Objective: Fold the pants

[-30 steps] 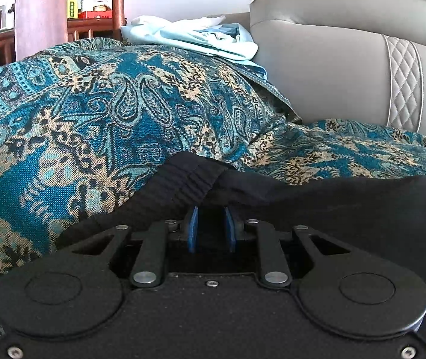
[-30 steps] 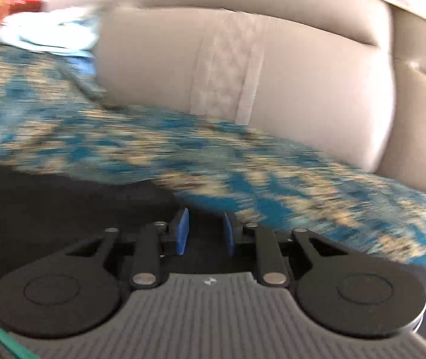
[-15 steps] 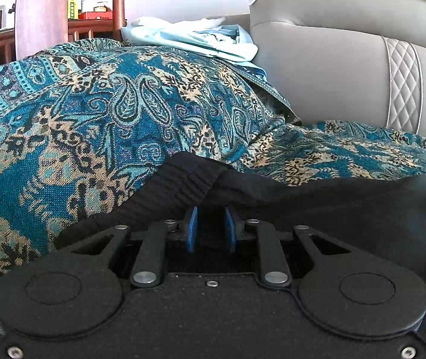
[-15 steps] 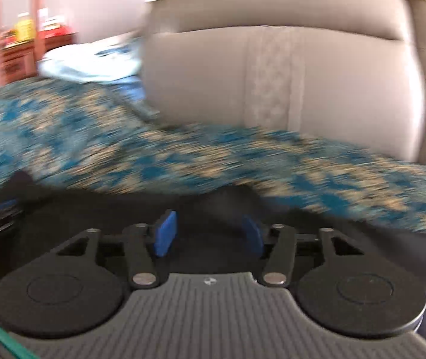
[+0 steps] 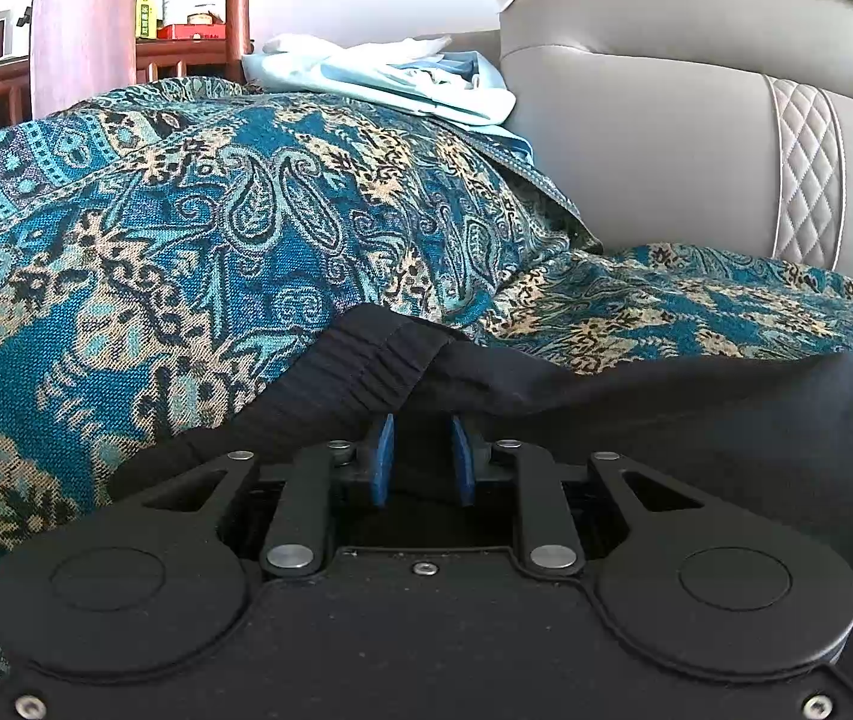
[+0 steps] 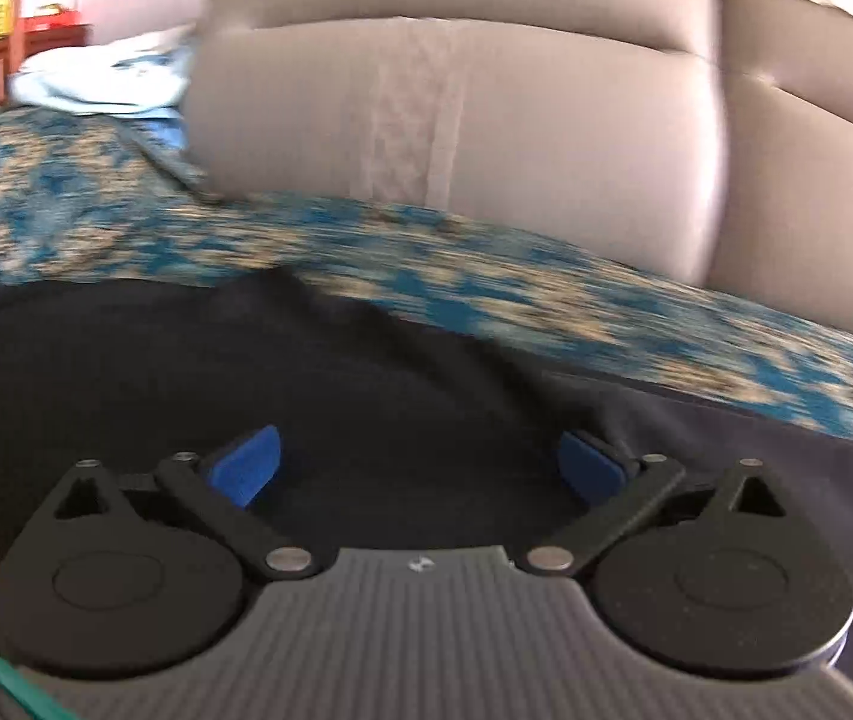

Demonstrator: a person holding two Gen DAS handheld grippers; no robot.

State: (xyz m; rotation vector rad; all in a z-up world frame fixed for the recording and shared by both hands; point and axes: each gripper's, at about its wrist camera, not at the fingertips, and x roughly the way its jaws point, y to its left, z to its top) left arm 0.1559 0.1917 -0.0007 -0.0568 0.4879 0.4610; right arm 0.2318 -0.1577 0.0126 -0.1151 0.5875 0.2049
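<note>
Black pants (image 5: 696,414) lie on a sofa covered by a blue paisley throw (image 5: 198,228). In the left wrist view the ribbed elastic waistband (image 5: 366,366) rises just ahead of my left gripper (image 5: 420,462), whose blue pads are close together with black cloth between them. In the right wrist view the pants (image 6: 246,372) spread under my right gripper (image 6: 420,468), which is wide open and empty just above the cloth. The picture there is blurred.
The grey leather sofa back (image 5: 666,150) stands behind, also in the right wrist view (image 6: 516,120). A pile of light blue clothes (image 5: 390,81) lies on the throw at the back. Wooden furniture (image 5: 84,24) stands at the far left.
My right gripper opened wide, let go of the pants and swung over them. My left gripper has kept its hold and has not moved.
</note>
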